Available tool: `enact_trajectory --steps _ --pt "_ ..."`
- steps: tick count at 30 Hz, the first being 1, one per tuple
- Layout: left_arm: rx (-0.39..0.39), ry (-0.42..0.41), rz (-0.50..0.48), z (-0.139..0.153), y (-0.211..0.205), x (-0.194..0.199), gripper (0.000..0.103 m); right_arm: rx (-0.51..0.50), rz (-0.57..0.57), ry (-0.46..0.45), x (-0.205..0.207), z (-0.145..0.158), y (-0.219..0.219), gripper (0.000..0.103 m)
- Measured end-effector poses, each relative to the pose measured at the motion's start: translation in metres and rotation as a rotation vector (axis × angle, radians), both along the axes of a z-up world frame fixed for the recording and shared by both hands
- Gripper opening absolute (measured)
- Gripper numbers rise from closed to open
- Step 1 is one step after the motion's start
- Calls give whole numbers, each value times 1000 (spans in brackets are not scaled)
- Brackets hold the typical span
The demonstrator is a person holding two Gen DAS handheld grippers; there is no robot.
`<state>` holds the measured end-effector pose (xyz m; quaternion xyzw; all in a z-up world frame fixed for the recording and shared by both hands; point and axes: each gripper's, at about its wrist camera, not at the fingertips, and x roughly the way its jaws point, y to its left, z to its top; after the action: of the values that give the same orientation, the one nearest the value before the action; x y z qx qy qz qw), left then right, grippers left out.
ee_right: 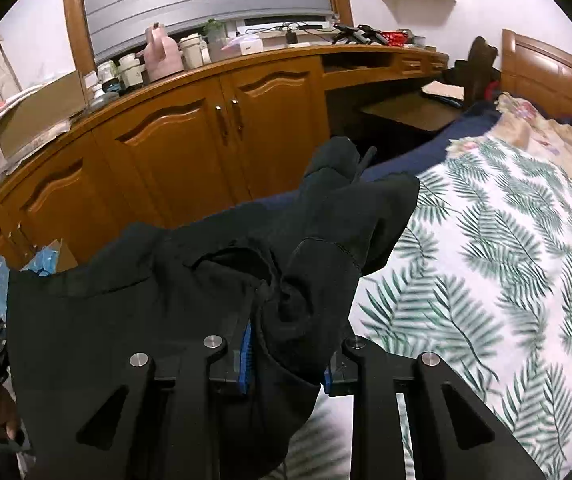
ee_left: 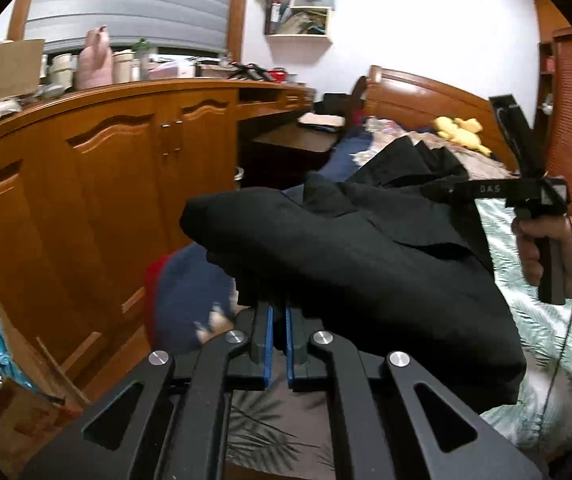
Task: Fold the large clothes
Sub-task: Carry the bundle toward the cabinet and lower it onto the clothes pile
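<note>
The left tool (ee_left: pixel 280 312) has its two blue pads almost together, and an edge of the black garment (ee_left: pixel 358 248) is pinched between them. From this tool the garment goes forward and to the right, hanging in the air above the bed (ee_left: pixel 542 320), and it covers the tips of the fingers.

The right tool (ee_right: pixel 288 344) has its jaws a little apart, with a thick bunch of the same black garment (ee_right: pixel 214 292) between the blue pads. The cloth fills the gap, so this tool grips it. From here the garment spreads to the left of the tool and also rises in front of it as a folded lump.

In the left wrist view the right tool (ee_left: pixel 466 192) is seen far to the right, held by a hand (ee_left: pixel 542 248), and the far end of the garment reaches to it. So the garment is stretched between the two tools and is lifted from the bed, whose leaf-patterned cover (ee_right: pixel 486 260) lies below and to the right of the right tool. A wooden cabinet (ee_right: pixel 190 140) stands beyond both tools.
</note>
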<state>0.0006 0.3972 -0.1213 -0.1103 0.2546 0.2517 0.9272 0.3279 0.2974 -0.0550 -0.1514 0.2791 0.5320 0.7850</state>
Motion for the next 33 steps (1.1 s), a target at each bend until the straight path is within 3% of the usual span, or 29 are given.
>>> enact_trajectory --steps 3,6,8,12,15,20,24,28,33 --pt "-22 34 24 -13 9 2 6 -70 -5 25 14 -16 20 33" --pt "-32 49 41 -25 6 1 6 -156 -8 -17 15 -34 28 40" --pt "-34 48 52 -27 6 -1 6 -160 -7 -12 17 -41 23 55" --pt "-10 52 88 -27 6 -10 16 -164 -33 -65 13 -47 12 59" --pt "19 54 118 -23 3 -20 35 -145 0 -109 -4 -47 4 59" --pt "12 6 117 -11 -2 -35 83 -103 127 -90 -38 -50 1 59" --pt "16 -1 76 2 -8 -40 86 -142 177 -73 -59 -79 14 59" --pt "38 -19 63 14 -18 -44 86 -163 141 -91 -61 -111 26 59" --pt "52 -40 42 28 -35 -40 86 -165 107 -78 -62 -101 11 59"
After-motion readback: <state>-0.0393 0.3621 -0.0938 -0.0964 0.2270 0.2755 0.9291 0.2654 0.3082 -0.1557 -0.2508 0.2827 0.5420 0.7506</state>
